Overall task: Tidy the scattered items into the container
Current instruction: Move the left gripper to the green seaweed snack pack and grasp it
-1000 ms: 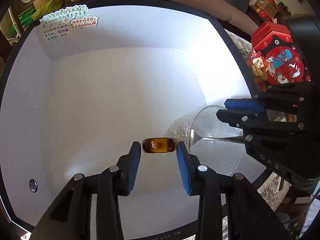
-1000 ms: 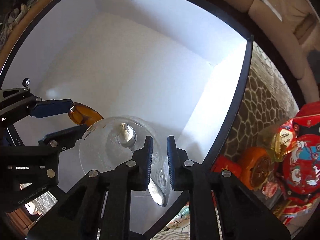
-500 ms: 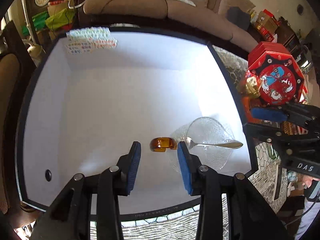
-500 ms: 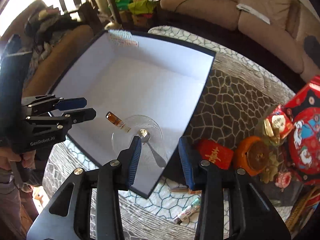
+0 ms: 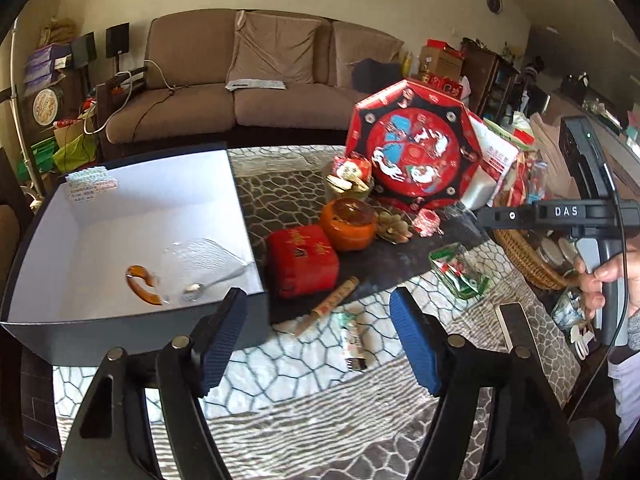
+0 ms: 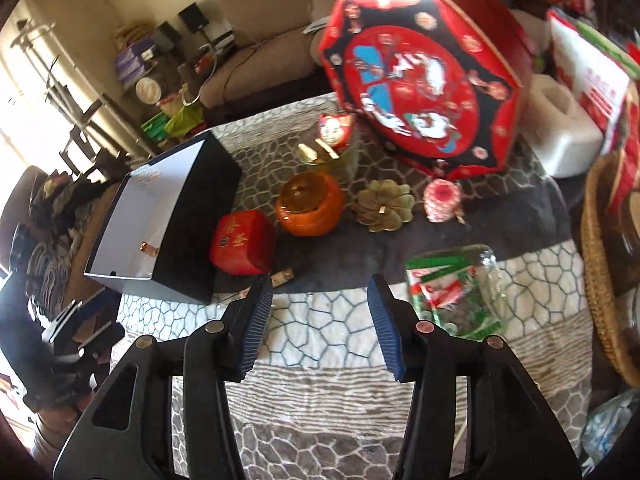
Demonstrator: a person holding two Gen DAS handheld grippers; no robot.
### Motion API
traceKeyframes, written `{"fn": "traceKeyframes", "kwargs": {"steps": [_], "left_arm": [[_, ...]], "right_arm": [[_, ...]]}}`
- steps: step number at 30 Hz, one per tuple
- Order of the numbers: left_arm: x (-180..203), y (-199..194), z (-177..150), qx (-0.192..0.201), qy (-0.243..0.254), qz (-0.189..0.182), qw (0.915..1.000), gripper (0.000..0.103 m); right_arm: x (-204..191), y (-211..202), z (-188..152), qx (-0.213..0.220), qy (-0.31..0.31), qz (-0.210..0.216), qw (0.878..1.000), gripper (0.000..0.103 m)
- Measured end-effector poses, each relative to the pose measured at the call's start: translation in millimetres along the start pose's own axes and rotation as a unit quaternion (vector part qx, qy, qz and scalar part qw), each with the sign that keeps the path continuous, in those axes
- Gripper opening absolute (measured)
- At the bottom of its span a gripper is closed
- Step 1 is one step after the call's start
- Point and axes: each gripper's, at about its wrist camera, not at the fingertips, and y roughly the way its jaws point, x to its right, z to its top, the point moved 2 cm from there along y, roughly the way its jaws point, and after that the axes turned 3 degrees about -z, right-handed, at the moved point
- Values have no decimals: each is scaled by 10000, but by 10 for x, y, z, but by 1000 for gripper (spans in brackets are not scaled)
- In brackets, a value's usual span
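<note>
Both tools are hanging released and empty: left tool point(image 5: 314, 334), right tool point(image 6: 320, 320). You are leaving a small tube point(image 5: 352, 344) and a paper roll point(image 5: 332, 304) lying on the tabletop point(image 5: 280, 380), while the glass dish point(image 5: 204, 256), spoon point(image 5: 194, 289) and amber piece point(image 5: 140, 290) are sitting inside the box point(image 5: 132, 338). You are risking clipping the box's near wall or the red tin point(image 5: 302, 266), since both are crowding the roll; open room is lying in front.

Spoon point(image 5: 195, 289) lies in box point(image 5: 132, 335), tin point(image 5: 303, 265) just right.
</note>
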Motion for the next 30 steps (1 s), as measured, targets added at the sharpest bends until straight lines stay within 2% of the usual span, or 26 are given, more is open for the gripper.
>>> {"fn": "traceKeyframes", "kwargs": {"steps": [1, 3, 5, 7, 9, 10, 13, 18, 23, 27, 28, 30], "left_arm": [[119, 87, -27, -43, 64, -51, 10000, 74], [311, 265, -80, -68, 178, 95, 9998, 74], [450, 456, -127, -48, 229, 257, 9994, 74], [567, 645, -182, -80, 199, 336, 9992, 74], [673, 838, -228, -197, 44, 195, 9996, 74], [732, 938, -247, -286, -85, 10, 9996, 74], [940, 1258, -277, -602, -572, -505, 9953, 74], [1206, 1786, -219, -926, -1016, -668, 9882, 73], [1323, 2138, -188, -1166, -1125, -642, 9847, 71], [1405, 2336, -213, -1425, -1055, -628, 9821, 42], [1419, 2380, -227, -1469, -1077, -658, 9811, 40], [1451, 2428, -236, -1433, -1120, -691, 9809, 38]], "right_arm": [[147, -26, -46, 61, 89, -135, 9999, 49], [387, -25, -133, 161, 159, -430, 9988, 53], [592, 30, -232, 209, 213, -639, 9975, 73], [763, 132, -322, 211, 245, -765, 9965, 75], [950, 251, -388, 135, 431, -711, 9964, 75], [1057, 306, -412, 89, 600, -586, 9964, 69], [1384, 452, -456, 87, 1051, -452, 9934, 33], [1716, 688, -464, 32, 1359, -237, 9904, 32], [1821, 940, -391, -136, 1305, -82, 9913, 32], [1758, 1045, -335, -207, 1103, 14, 9937, 24], [1733, 1070, -329, -233, 1055, 36, 9941, 16], [1692, 1095, -334, -230, 1013, 27, 9946, 15]]}}
